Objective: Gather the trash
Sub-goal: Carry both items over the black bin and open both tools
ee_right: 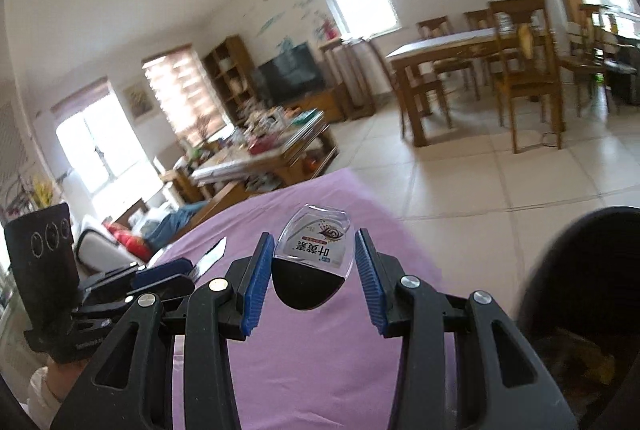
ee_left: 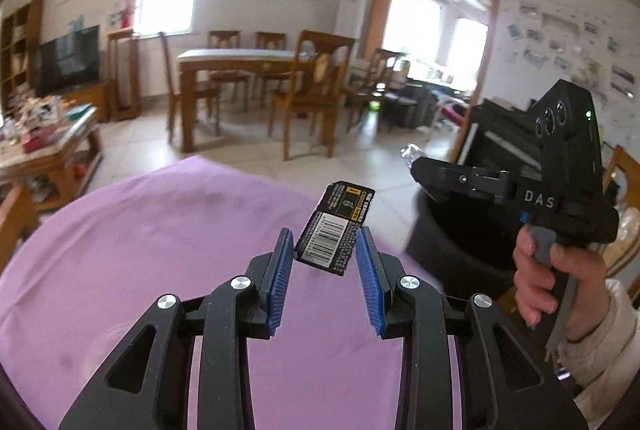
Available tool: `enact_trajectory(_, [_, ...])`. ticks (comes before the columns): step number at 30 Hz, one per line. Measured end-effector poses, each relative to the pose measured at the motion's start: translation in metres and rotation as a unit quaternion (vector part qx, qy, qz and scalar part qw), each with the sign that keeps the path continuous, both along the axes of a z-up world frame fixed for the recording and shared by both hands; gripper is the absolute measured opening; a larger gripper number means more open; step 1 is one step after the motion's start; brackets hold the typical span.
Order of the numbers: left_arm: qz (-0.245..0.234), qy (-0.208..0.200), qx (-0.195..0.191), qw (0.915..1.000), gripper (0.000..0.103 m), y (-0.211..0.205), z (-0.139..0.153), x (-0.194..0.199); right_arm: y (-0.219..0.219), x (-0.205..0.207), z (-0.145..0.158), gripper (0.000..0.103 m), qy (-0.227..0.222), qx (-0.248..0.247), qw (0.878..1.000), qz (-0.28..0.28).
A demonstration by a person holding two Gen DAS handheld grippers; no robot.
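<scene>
My left gripper [ee_left: 325, 244] is shut on a black battery card [ee_left: 335, 228] with a barcode, held above the purple tablecloth [ee_left: 160, 250]. My right gripper [ee_right: 314, 254] is shut on a clear plastic blister pack [ee_right: 314, 254] with a black base and Chinese print, also above the cloth [ee_right: 320, 350]. The right gripper shows in the left wrist view [ee_left: 416, 160], holding the shiny pack [ee_left: 412, 154] near a black trash bin [ee_left: 452, 242]. The left gripper shows in the right wrist view [ee_right: 188, 266] at the left. The bin [ee_right: 580, 290], with trash inside, is at the lower right.
A wooden dining table with chairs [ee_left: 248, 70] stands on the tiled floor beyond the cloth. A cluttered coffee table [ee_left: 44, 146] is at the left, with a TV [ee_left: 68, 58] behind it. A sofa [ee_right: 120, 234] lies left in the right wrist view.
</scene>
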State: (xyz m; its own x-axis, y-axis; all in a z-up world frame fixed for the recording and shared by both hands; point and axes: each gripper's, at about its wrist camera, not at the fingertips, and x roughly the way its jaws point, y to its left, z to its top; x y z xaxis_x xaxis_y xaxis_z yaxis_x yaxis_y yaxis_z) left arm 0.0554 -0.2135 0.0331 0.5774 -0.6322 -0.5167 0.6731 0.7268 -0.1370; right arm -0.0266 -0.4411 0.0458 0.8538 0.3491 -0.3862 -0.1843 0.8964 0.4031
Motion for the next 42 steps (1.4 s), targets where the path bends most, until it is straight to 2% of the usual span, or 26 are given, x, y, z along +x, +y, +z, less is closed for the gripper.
enact_trajectory(9, [-0.086,0.020,-0.029,0.9957,0.033,-0.134,-0.016,-0.023,-0.104,-0.048,-0.005,0.041,-0.015,0.020,0.994,-0.107])
enact_trajectory(17, [-0.140,0.042,-0.010,0.9892,0.033,-0.238,-0.050,-0.037,-0.168,-0.070,-0.030,0.041,-0.003,0.048,0.983,-0.175])
enact_trajectory(26, [-0.166,0.053,0.022,0.9844,0.033,-0.301,-0.087,-0.048,-0.201,-0.083,-0.062,0.041,0.018,0.075,0.977,-0.200])
enact_trajectory(34, [-0.177,0.061,0.045,0.9812,0.034,-0.309,-0.101,-0.049,-0.214,-0.089,-0.076,0.042,0.033,0.088,0.974,-0.205])
enact_trajectory(36, [-0.174,0.059,0.055,0.9815,0.035,-0.310,-0.101,-0.046,-0.213,-0.092,-0.076,0.044,0.038,0.095,0.973,-0.207])
enact_trajectory(37, [-0.174,0.058,0.063,0.9810,0.044,-0.313,-0.103,-0.047,-0.212,-0.092,-0.075,0.046,0.041,0.098,0.973,-0.206])
enact_trajectory(38, [-0.174,0.057,0.067,0.9808,0.062,-0.314,-0.101,-0.046,-0.213,-0.093,-0.075,0.058,0.044,0.101,0.973,-0.205])
enact_trajectory(39, [-0.172,0.053,0.070,0.9812,0.070,-0.314,-0.101,-0.048,-0.214,-0.094,-0.074,0.070,0.043,0.101,0.972,-0.208])
enact_trajectory(40, [-0.169,0.042,0.073,0.9821,0.079,-0.312,-0.099,-0.051,-0.215,-0.096,-0.073,0.073,0.039,0.100,0.971,-0.212])
enact_trajectory(42, [-0.168,0.026,0.076,0.9825,0.084,-0.310,-0.093,-0.057,-0.210,-0.099,-0.069,0.073,0.035,0.089,0.972,-0.214])
